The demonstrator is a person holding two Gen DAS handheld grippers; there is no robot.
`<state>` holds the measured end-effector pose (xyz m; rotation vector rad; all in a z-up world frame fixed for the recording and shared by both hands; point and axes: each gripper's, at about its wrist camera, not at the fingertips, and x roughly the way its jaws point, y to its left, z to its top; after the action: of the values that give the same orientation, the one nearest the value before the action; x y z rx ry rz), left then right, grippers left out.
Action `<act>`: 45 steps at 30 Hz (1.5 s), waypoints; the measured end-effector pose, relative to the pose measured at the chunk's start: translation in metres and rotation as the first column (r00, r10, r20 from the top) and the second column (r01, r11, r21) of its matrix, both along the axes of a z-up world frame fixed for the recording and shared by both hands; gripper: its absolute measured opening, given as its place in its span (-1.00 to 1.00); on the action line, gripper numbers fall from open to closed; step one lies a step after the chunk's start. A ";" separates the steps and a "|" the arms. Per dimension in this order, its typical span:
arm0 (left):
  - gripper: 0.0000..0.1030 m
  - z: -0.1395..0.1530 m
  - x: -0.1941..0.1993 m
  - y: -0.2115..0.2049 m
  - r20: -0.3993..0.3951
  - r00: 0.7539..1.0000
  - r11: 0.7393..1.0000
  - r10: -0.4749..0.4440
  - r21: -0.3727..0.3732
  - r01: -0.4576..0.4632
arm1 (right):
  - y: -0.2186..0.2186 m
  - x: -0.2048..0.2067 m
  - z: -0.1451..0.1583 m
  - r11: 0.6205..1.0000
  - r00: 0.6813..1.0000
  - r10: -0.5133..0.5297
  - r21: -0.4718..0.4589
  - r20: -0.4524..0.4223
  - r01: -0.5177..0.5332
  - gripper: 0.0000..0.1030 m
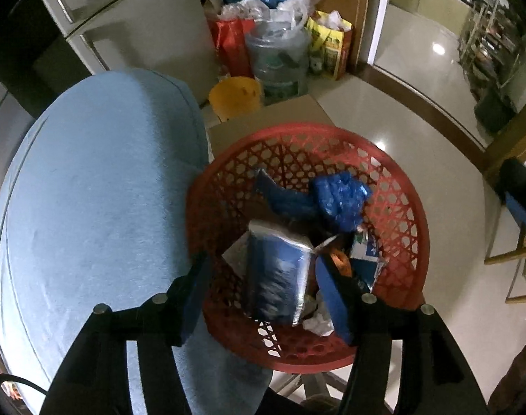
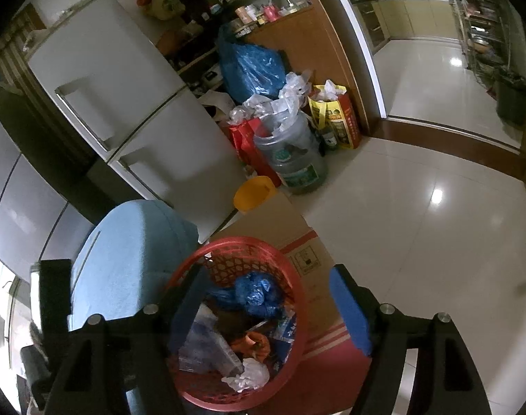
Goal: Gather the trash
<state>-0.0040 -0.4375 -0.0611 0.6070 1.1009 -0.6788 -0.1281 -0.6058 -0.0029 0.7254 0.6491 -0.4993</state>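
A red plastic basket [image 1: 406,204] holds trash: a silver and blue foil wrapper [image 1: 278,273], a crumpled blue plastic bag [image 1: 339,197], white crumpled paper [image 1: 318,321] and other scraps. My left gripper [image 1: 263,297] is open right above the basket, its fingers apart on either side of the foil wrapper, which looks free between them. In the right wrist view the basket [image 2: 299,297] sits lower centre, with the blue bag [image 2: 256,294] and white paper [image 2: 249,377] inside. My right gripper [image 2: 271,311] is open and empty, higher above the basket.
A light blue cushioned seat [image 1: 97,200] lies left of the basket. A cardboard box [image 2: 290,231] sits under and behind it. Beyond stand a yellow bucket [image 2: 254,193], a big water jug [image 2: 290,155], bags [image 2: 335,117] and a white fridge [image 2: 131,110]. Glossy tiled floor [image 2: 435,235] spreads right.
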 end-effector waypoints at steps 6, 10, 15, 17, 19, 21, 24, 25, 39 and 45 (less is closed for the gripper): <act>0.23 0.009 -0.002 0.007 0.000 1.000 1.000 0.007 -0.021 -0.007 | 0.003 -0.001 0.004 1.000 1.000 0.003 -0.011 0.001 -0.003 0.48; 0.23 0.017 0.002 0.014 0.010 0.999 0.998 0.038 -0.054 -0.037 | 0.012 0.003 0.009 0.999 1.000 0.024 -0.025 -0.001 -0.024 0.48; 0.23 0.034 0.005 0.038 0.035 0.996 0.992 0.080 -0.102 -0.076 | 0.029 0.011 0.018 0.997 0.998 0.063 -0.049 0.001 -0.063 0.49; 0.23 0.045 0.005 0.051 0.048 0.994 0.987 0.101 -0.131 -0.094 | 0.038 0.014 0.023 0.995 0.997 0.081 -0.062 0.003 -0.080 0.50; 0.23 0.056 0.004 0.064 0.067 0.990 0.981 0.121 -0.162 -0.109 | 0.047 0.017 0.028 0.992 0.995 0.101 -0.073 0.008 -0.100 0.50; 0.23 0.067 0.002 0.076 0.084 0.986 0.974 0.144 -0.188 -0.126 | 0.058 0.020 0.033 0.989 0.992 0.123 -0.089 0.008 -0.122 0.50; 0.45 0.084 -0.001 0.099 0.109 0.976 0.959 0.189 -0.234 -0.159 | 0.077 0.024 0.041 0.981 0.987 0.159 -0.111 0.011 -0.157 0.50; 0.55 0.088 -0.002 0.105 0.118 0.973 0.955 0.201 -0.246 -0.167 | 0.083 0.026 0.043 0.979 0.986 0.168 -0.118 0.011 -0.166 0.51; 0.55 0.108 -0.014 0.203 0.174 0.909 0.891 0.379 -0.335 -0.307 | 0.166 0.022 0.050 0.922 0.957 0.267 -0.258 -0.113 -0.288 0.64; 0.55 0.101 -0.014 0.223 0.159 0.897 0.873 0.412 -0.351 -0.339 | 0.177 0.017 0.043 0.912 0.947 0.285 -0.262 -0.151 -0.316 0.64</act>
<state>-0.0185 -0.2144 0.0400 0.1746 0.8372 -0.4151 -0.1107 -0.4285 0.0404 0.3184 0.7595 -0.3378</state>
